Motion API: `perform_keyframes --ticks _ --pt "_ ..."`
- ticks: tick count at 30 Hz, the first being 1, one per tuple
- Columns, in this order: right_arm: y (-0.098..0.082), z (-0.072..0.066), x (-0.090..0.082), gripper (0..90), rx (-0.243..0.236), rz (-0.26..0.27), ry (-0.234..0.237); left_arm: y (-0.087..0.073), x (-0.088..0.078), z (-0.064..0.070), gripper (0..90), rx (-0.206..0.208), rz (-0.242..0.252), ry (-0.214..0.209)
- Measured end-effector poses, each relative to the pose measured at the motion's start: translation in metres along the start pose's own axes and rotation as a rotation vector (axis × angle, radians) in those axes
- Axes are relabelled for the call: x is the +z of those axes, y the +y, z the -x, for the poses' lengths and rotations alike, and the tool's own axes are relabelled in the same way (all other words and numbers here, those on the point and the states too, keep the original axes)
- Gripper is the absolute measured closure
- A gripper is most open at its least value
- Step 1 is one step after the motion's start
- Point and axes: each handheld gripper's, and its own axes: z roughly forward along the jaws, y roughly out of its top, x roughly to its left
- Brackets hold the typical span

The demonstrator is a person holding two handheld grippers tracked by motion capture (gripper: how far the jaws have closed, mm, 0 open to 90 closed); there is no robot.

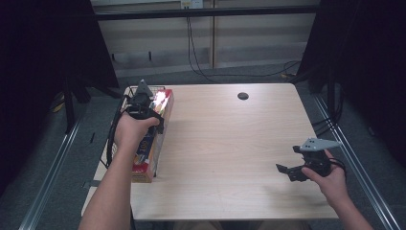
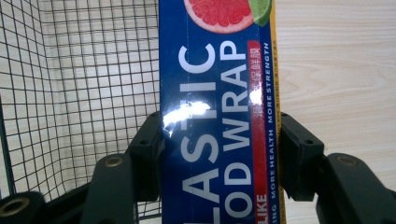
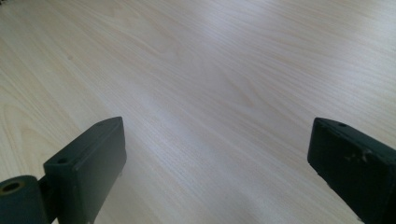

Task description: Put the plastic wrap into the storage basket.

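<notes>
A long blue box of plastic food wrap (image 1: pixel 152 139) lies along the table's left side, its far end at a black wire basket (image 1: pixel 125 103). My left gripper (image 1: pixel 146 112) is shut on the box about midway along it. In the left gripper view both black pads (image 2: pixel 148 154) press the sides of the blue box (image 2: pixel 217 116), with the wire basket (image 2: pixel 84 84) to its left. My right gripper (image 1: pixel 287 170) hovers at the table's right front, held by a hand, and stands open. In the right gripper view its jaws are wide apart over bare wood with nothing between them (image 3: pixel 217 154).
The light wooden table (image 1: pixel 230 139) has a round black cable hole (image 1: pixel 243 96) near its far edge. Dark curtains flank both sides, and cables hang against the back wall.
</notes>
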Motion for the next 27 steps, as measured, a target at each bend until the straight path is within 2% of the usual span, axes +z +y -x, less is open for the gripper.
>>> perform_keyframes --ticks 12,15,16,18,19,21,27 --pt "0.000 0.000 0.000 4.4 -0.005 0.002 -0.004 -0.002 -0.003 -0.013 43.8 -0.025 0.000 0.004" --pt "0.000 0.000 0.000 4.4 -0.005 0.003 -0.005 -0.002 -0.003 -0.016 43.7 -0.017 -0.004 0.010" --pt "0.000 0.000 0.000 4.4 -0.005 0.002 -0.004 -0.003 -0.003 -0.017 43.8 -0.028 0.001 0.004" --pt "0.000 0.000 0.000 4.3 -0.003 0.006 -0.001 -0.003 -0.003 -0.019 43.7 -0.025 0.003 0.008" --pt "0.000 0.000 0.000 4.4 -0.005 0.004 -0.006 -0.003 -0.003 -0.019 43.8 -0.040 0.006 0.007" --pt "0.000 0.000 0.000 4.4 -0.005 0.004 -0.006 -0.003 -0.003 -0.022 43.7 -0.029 0.002 0.015" --pt "0.000 -0.001 0.000 4.3 -0.010 0.004 0.000 -0.004 0.001 -0.028 43.7 -0.056 -0.005 0.020"
